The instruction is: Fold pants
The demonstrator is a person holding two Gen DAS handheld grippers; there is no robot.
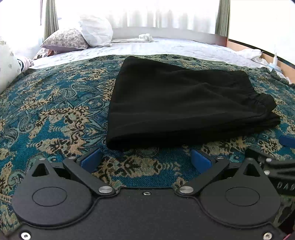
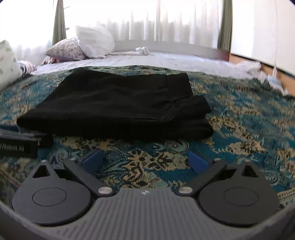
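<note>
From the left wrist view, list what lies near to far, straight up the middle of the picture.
Left hand-held gripper, open and empty → patterned teal bedspread → folded black pants → white sheet → small white cloth bundle → bright curtained window.

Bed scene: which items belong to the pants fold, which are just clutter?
Job:
folded black fabric pants
open left gripper
open right gripper

Clutter:
floral pillow
white pillow
white bundled cloth
teal patterned bedspread
</note>
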